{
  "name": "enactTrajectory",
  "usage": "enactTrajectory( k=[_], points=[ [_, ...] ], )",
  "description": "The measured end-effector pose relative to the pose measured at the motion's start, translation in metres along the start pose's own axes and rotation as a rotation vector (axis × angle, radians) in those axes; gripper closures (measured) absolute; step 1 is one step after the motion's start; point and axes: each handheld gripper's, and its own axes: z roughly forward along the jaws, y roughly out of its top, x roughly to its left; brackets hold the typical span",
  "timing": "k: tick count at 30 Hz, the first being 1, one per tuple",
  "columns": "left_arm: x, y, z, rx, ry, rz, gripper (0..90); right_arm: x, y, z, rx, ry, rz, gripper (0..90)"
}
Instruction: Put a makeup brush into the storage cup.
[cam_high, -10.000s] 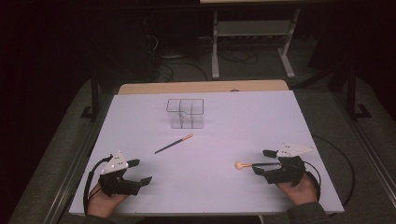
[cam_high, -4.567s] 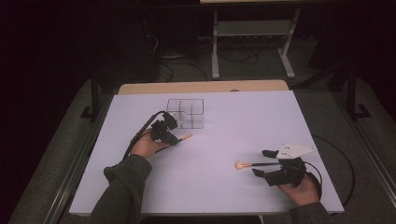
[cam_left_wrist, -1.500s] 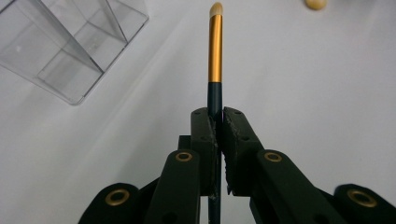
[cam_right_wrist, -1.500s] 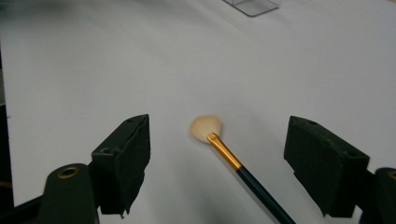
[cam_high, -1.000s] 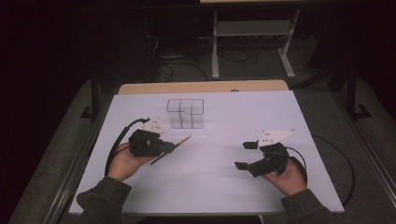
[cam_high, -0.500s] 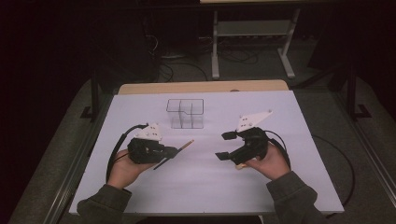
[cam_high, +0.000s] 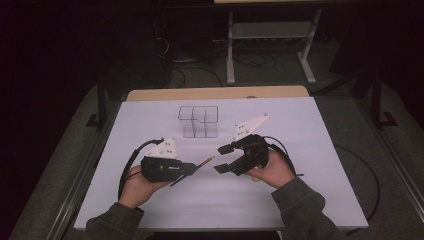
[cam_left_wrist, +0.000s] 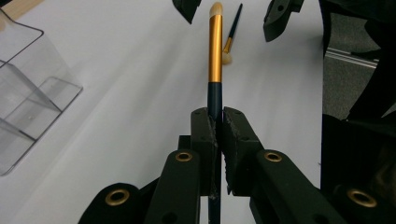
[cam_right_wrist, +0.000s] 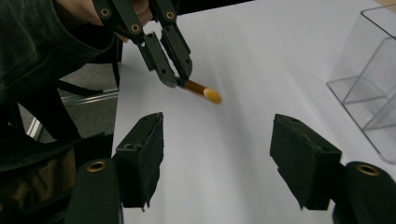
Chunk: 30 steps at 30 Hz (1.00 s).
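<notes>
The clear organizer (cam_high: 199, 120) stood beyond both my grippers, its compartments bare. My left gripper (cam_high: 192, 168) clamped the makeup brush (cam_left_wrist: 215, 51) by its dark handle, tip toward my right gripper (cam_high: 226, 158). Since a second ago, the right had crossed in from the table's (cam_high: 310, 130) right side, jaws closing but nothing between them. A second brush (cam_left_wrist: 232, 33) lay beyond.

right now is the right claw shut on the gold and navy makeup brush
No, the right claw stands open and empty; the gold and navy makeup brush is clamped in the left claw.
</notes>
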Motion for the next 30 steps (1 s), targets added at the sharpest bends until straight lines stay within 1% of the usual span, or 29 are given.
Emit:
enactTrajectory(
  k=[2,5,6,11,18,22,27,30],
  points=[
    [-0.0014,0.0003,0.0011,0.000,-0.005,0.008,83.4,0.0002,0.0015,0.0010,-0.003,0.020,-0.002,39.6],
    [-0.0032,0.0002,0.0030,-0.008,-0.015,0.015,83.5,0.0005,0.0028,0.0026,-0.001,0.057,0.010,45.3],
    [-0.0041,0.0001,0.0036,-0.009,-0.015,0.015,83.4,-0.0006,0.0027,0.0034,0.001,0.059,0.000,46.8],
    [-0.0064,0.0014,0.0068,-0.011,-0.029,0.026,83.4,-0.0007,0.0026,0.0053,0.010,0.103,0.005,55.2],
    [-0.0081,0.0014,0.0085,-0.022,-0.038,0.035,83.4,-0.0011,0.0035,0.0048,0.019,0.135,0.009,64.0],
    [-0.0087,0.0006,0.0092,-0.020,-0.045,0.038,83.4,-0.0006,0.0043,0.0051,0.019,0.152,-0.002,68.8],
    [-0.0094,0.0000,0.0090,-0.023,-0.046,0.045,83.4,-0.0013,0.0046,0.0058,0.024,0.172,-0.002,74.3],
    [-0.0099,-0.0004,0.0091,-0.025,-0.053,0.046,83.4,-0.0028,0.0040,0.0072,0.021,0.193,-0.003,79.7]
  ],
)
